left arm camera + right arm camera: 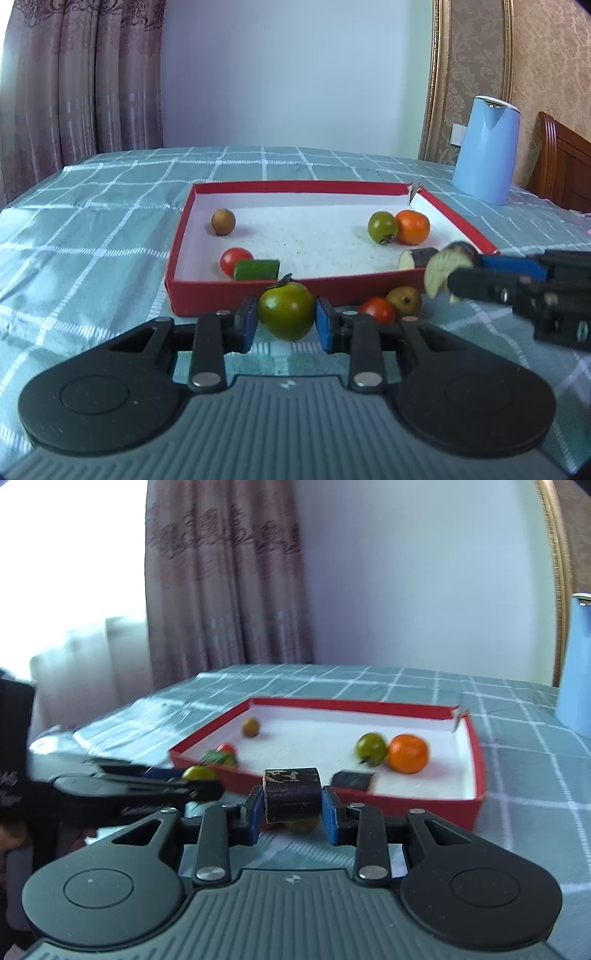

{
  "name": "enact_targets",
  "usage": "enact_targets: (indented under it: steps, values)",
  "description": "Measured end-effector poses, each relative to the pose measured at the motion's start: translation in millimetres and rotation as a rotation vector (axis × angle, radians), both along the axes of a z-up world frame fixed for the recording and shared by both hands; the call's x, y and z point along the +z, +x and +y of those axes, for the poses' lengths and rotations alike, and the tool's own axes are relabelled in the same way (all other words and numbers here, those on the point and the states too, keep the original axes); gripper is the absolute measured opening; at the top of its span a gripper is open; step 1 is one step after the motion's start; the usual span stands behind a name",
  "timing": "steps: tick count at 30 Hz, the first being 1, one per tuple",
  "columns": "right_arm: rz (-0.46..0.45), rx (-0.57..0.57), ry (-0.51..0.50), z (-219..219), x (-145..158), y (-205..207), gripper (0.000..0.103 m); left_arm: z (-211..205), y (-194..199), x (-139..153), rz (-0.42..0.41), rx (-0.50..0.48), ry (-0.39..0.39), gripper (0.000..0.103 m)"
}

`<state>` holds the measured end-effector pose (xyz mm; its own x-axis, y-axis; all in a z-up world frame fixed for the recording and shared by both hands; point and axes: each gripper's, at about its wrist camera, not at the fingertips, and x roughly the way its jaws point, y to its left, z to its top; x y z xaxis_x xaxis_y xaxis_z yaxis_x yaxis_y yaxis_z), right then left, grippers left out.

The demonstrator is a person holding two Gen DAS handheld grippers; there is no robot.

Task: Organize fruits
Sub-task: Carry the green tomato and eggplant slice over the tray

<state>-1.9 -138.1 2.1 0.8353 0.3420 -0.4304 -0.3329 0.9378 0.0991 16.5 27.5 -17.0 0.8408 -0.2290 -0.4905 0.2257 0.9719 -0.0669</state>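
Left gripper (286,319) clamped on green tomato (286,312), low over checked cloth (92,229), just in front of red box (236,291).

Right gripper (292,805) clamped on eggplant chunk (291,794), dark skin facing camera, near front wall of box.

Inside box: brown round fruit (223,221) back left; red tomato (234,260) touching cucumber piece (257,269) front left; second green tomato (383,226) beside orange (413,227) right; second eggplant piece (415,257) front right.

On cloth outside front wall: small red tomato (377,309) beside small brownish fruit (404,300).

Blue kettle (485,149) beyond box, right.
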Motion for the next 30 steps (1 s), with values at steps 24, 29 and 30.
enact_targets:
  steps: [24, 29, 30]
  values:
    - [-0.007, -0.231, -0.051, -32.3, 16.4, 85.9, 0.032, -33.0, 69.4, 24.7, -0.014, 0.013, 0.089, 0.030]
    - [0.016, -0.289, -0.055, -41.0, 12.6, 116.8, 0.032, -41.4, 95.4, 19.1, 0.017, 0.041, 0.096, 0.030]
    - [0.023, -0.303, -0.059, -42.4, 10.9, 124.1, 0.032, -43.4, 100.3, 17.1, 0.021, 0.052, 0.107, 0.030]
